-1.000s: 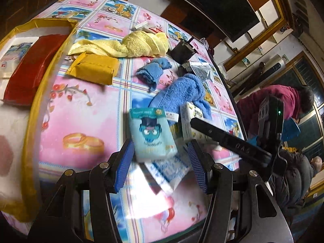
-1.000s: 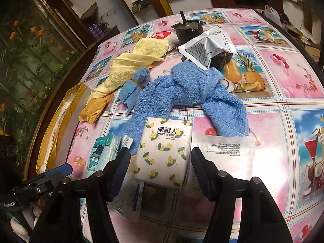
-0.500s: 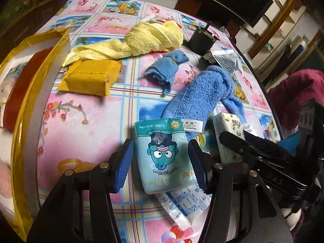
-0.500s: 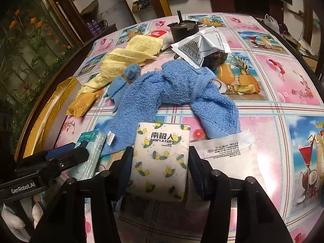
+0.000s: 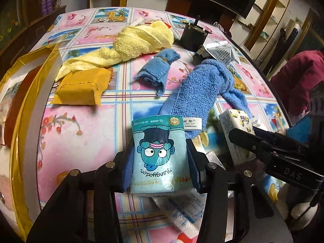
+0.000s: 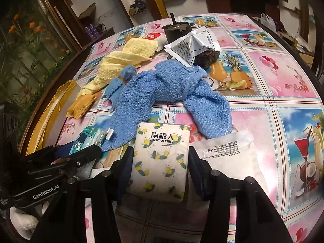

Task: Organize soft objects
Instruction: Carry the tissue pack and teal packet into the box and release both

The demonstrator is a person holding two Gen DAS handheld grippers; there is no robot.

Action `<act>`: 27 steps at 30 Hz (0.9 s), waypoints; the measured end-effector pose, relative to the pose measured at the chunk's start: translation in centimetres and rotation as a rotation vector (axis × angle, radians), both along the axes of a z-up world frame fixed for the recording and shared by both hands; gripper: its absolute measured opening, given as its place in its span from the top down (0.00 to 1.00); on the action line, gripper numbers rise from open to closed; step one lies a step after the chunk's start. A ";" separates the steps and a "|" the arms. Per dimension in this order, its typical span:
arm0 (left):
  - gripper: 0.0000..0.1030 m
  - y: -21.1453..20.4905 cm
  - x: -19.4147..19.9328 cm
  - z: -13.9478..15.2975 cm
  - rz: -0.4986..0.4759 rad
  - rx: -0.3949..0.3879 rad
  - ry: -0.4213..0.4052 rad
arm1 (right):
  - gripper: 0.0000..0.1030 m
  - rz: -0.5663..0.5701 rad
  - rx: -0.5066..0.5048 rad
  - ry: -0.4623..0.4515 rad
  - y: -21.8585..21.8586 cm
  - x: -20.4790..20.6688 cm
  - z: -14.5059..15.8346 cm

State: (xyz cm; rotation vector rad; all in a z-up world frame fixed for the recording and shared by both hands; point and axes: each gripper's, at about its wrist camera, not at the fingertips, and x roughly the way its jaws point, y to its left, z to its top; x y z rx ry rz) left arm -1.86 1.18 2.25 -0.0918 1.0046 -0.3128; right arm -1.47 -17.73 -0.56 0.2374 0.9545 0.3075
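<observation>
My left gripper [image 5: 160,162] is shut on a teal tissue pack with a cartoon face [image 5: 159,154]; the pack also shows in the right wrist view [image 6: 87,139]. My right gripper [image 6: 161,168] is shut on a white tissue pack with lemon prints [image 6: 161,158], also seen from the left wrist view [image 5: 237,129]. A big blue towel [image 5: 200,93] [image 6: 162,93], a small blue cloth [image 5: 160,66] [image 6: 119,81] and a yellow towel [image 5: 129,46] [image 6: 123,60] lie on the table beyond.
A gold-edged tray [image 5: 34,109] with a red item stands at the left. A yellow packet [image 5: 81,87], a black box [image 5: 192,38], a silver pouch [image 6: 194,44] and a white pouch [image 6: 228,158] lie on the patterned tablecloth [image 6: 283,70].
Both grippers moved forward around their tissue packs and closed on them. The left view swung right toward the table's middle.
</observation>
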 end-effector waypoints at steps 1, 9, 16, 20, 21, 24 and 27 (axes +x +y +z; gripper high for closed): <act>0.56 0.4 -0.2 0.3 0.005 -0.020 0.000 | 0.50 -0.001 0.007 0.001 -0.1 -0.1 0.0; 0.56 6.0 -3.0 5.0 0.058 -0.214 -0.062 | 0.50 0.035 0.053 -0.020 0.8 -1.1 2.0; 0.55 14.8 -5.1 7.4 0.220 -0.115 -0.142 | 0.50 0.138 0.066 -0.074 4.8 -1.7 4.8; 0.55 19.8 -4.8 6.5 0.322 -0.053 -0.118 | 0.50 0.201 0.081 -0.082 7.8 -1.4 6.0; 0.55 20.8 -4.5 6.2 0.345 -0.036 -0.113 | 0.50 0.219 0.080 -0.080 8.7 -1.2 6.2; 0.55 22.9 -3.9 5.0 0.385 -0.016 -0.094 | 0.50 0.266 0.075 -0.078 11.6 -0.8 6.7; 0.55 24.3 -2.8 3.8 0.405 -0.008 -0.075 | 0.50 0.317 0.074 -0.075 14.5 -0.6 7.2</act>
